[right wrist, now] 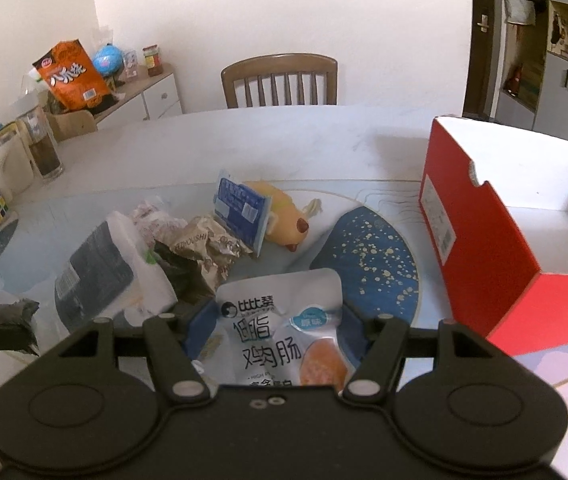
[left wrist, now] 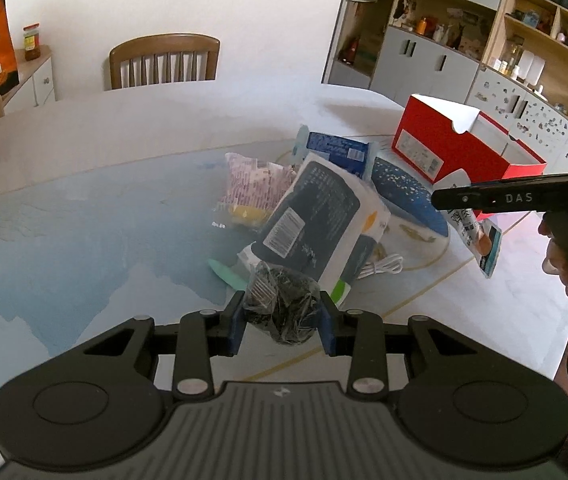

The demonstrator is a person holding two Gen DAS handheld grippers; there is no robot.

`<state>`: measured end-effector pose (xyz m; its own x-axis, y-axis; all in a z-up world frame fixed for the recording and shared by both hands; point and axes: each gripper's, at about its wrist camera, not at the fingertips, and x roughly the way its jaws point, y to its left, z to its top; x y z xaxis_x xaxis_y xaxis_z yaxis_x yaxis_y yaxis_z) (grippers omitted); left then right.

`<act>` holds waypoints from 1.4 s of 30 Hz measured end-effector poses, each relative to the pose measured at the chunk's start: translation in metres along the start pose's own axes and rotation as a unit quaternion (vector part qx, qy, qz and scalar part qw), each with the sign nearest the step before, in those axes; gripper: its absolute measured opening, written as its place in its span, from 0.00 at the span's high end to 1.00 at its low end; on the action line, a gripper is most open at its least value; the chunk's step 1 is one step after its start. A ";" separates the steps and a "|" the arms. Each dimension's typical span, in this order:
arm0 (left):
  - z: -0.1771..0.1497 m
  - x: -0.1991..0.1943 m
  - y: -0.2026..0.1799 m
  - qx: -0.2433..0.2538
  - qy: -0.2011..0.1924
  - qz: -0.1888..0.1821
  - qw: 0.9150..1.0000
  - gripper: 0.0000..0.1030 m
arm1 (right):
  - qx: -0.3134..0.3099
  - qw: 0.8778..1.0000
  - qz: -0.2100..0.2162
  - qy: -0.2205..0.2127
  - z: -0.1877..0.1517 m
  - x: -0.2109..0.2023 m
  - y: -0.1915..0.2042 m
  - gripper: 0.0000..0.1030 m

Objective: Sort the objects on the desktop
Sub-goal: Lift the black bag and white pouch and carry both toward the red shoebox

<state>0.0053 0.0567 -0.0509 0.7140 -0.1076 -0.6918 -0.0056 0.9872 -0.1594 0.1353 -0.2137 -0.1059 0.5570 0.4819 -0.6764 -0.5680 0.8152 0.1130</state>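
Nearest your left lens, a clear bag of dark bits (left wrist: 284, 308) sits pinched between the blue pads of your left tool (left wrist: 282, 318), so that tool is clenched on the bag and holds it just above the desk (left wrist: 83, 216), at the near edge of the pile. Your right tool (right wrist: 271, 334) grips a white sausage pouch (right wrist: 279, 328) the same way; in the left view the pouch hangs below it, clear of the desk, which suggests you are carrying it rather than picking it. The red box (right wrist: 480, 248) stands open-topped just to the right of that tool, and its white inside looks bare where visible, so it is probably the sorting bin, placed within easy reach of both arms. The rest waits heaped between you and the box: a big tissue pack (left wrist: 320, 216), a blue packet (right wrist: 239, 208), a crumpled foil bag (right wrist: 207, 248), a yellow toy dog (right wrist: 284, 216) and a white cable (left wrist: 384, 268). Most of the sorting seems undone.
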 end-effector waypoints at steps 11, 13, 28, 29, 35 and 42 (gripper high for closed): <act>0.013 -0.019 -0.004 0.011 -0.018 -0.008 1.000 0.66 | 0.017 0.999 0.002 -0.027 0.009 -0.028 -0.003 0.36; 0.017 -0.021 -0.006 0.014 -0.022 -0.011 1.000 0.66 | 0.021 0.999 0.003 -0.031 0.011 -0.032 -0.004 0.36; 0.054 -0.019 -0.033 0.035 -0.039 -0.046 0.998 0.66 | 0.038 0.998 -0.007 -0.046 0.031 -0.058 -0.024 0.36; 0.057 -0.017 -0.036 0.036 -0.039 -0.049 0.997 0.66 | 0.039 0.998 -0.009 -0.046 0.032 -0.060 -0.026 0.36; 0.069 -0.006 -0.054 0.047 -0.039 -0.066 0.996 0.66 | 0.047 0.997 -0.017 -0.052 0.038 -0.068 -0.043 0.36; 0.083 0.009 -0.076 0.061 -0.040 -0.083 0.994 0.66 | 0.050 0.997 -0.026 -0.059 0.047 -0.075 -0.066 0.36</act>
<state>0.0701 -0.0093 0.0139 0.7514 -0.2660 -0.6039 0.1990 0.9639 -0.1769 0.1600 -0.2886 -0.0283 0.6555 0.4672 -0.5934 -0.4761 0.8655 0.1556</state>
